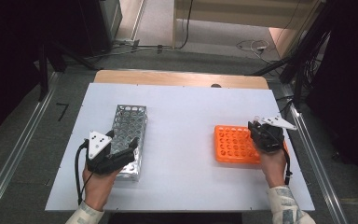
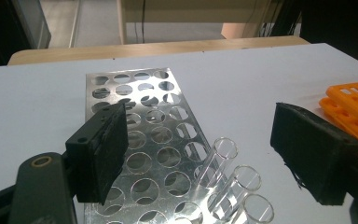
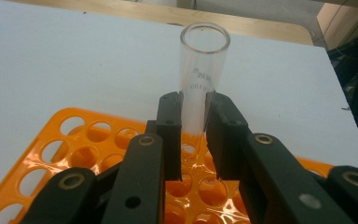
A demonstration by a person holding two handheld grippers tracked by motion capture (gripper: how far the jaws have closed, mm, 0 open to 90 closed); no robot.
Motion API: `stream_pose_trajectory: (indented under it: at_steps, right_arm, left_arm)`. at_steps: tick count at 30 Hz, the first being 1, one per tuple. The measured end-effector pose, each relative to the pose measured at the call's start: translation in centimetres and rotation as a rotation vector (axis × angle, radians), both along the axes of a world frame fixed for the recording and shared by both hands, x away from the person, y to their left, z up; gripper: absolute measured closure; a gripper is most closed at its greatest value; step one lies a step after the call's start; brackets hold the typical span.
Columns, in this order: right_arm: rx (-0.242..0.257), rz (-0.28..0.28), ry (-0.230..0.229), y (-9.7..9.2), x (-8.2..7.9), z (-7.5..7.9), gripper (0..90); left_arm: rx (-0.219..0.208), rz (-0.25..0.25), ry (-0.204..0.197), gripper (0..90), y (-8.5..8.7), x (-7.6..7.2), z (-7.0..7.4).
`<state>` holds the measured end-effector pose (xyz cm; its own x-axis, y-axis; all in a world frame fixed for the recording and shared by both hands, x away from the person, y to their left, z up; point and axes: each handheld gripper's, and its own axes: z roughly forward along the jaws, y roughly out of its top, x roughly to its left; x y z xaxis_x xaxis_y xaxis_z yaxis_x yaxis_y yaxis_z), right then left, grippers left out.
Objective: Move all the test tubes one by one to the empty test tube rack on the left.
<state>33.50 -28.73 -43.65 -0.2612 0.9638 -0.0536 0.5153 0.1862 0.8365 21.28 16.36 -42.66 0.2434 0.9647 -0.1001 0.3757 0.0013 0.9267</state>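
Perforated silver metal rack (image 1: 129, 133): on the white counter (image 1: 182, 116), left side. Three clear glass tubes (image 2: 235, 189): standing in its near holes. Orange plastic rack (image 1: 235, 144): right side, well apart. One clear glass tube (image 3: 201, 84): upright above it.

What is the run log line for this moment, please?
left gripper: open over metal rack | right gripper: shut on glass tube above orange rack
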Motion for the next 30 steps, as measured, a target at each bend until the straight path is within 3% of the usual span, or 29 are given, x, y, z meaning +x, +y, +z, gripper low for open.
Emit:
stream_pose_trajectory:
  at_steps: [7, 15, 23, 30]
  right_arm:
    - [0.015, 0.032, -0.022, 0.3, -0.9, 0.9, 73.5]
    - [0.023, 0.119, -0.031, 2.0, -2.1, 2.0, 73.6]
    - [0.004, 0.25, -0.023, 5.5, -3.5, 2.4, 73.6]
    - [-0.04, 0.386, 0.001, 9.6, -4.8, 1.6, 73.6]
  left_arm:
    - [0.015, -0.007, -0.002, 18.6, -0.2, -0.1, 0.1]
    - [0.011, -0.018, -0.008, 18.7, -0.5, -0.3, 0.4]
    - [0.008, -0.054, -0.015, 19.0, -1.2, -0.7, 1.0]
    - [0.053, -0.108, -0.016, 19.0, -2.9, -0.9, 1.2]
